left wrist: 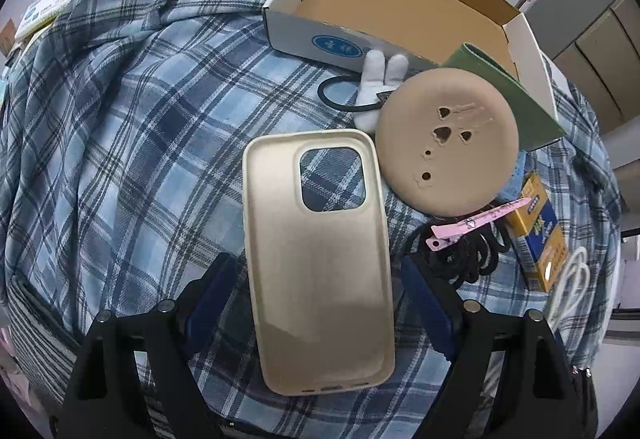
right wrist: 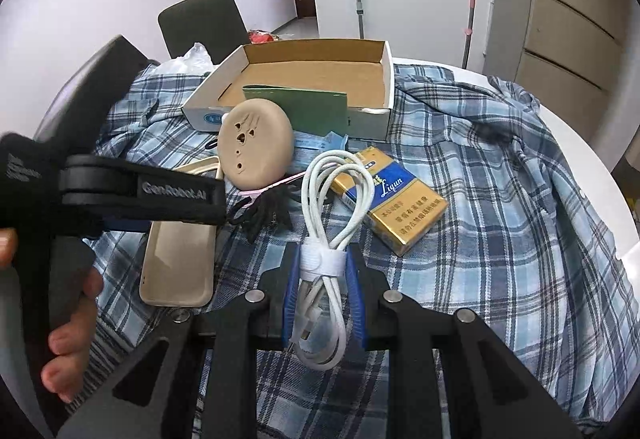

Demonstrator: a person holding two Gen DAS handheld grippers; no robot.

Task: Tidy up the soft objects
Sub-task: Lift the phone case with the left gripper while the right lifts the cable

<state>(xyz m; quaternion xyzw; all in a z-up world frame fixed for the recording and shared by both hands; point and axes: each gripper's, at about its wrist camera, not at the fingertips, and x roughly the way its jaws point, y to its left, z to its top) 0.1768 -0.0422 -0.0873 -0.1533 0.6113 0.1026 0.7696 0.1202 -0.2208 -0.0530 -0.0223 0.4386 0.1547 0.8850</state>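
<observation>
Plaid-shirt-covered table (right wrist: pixel 500 199): left claw (left wrist: pixel 320 303), gaping, is straddling the phone case (left wrist: pixel 316 259) unpinched and should close squarely; right claw (right wrist: pixel 322 295) is pinching the bundled white cable (right wrist: pixel 324 239).

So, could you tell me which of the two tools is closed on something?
The right tool: it clamps the white cable, while the left tool merely straddles the phone case.

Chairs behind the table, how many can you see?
2. One dark chair stands upright behind the open box. A second chair sits nearer at the table's left edge, partly hidden. More may be out of view.
</observation>
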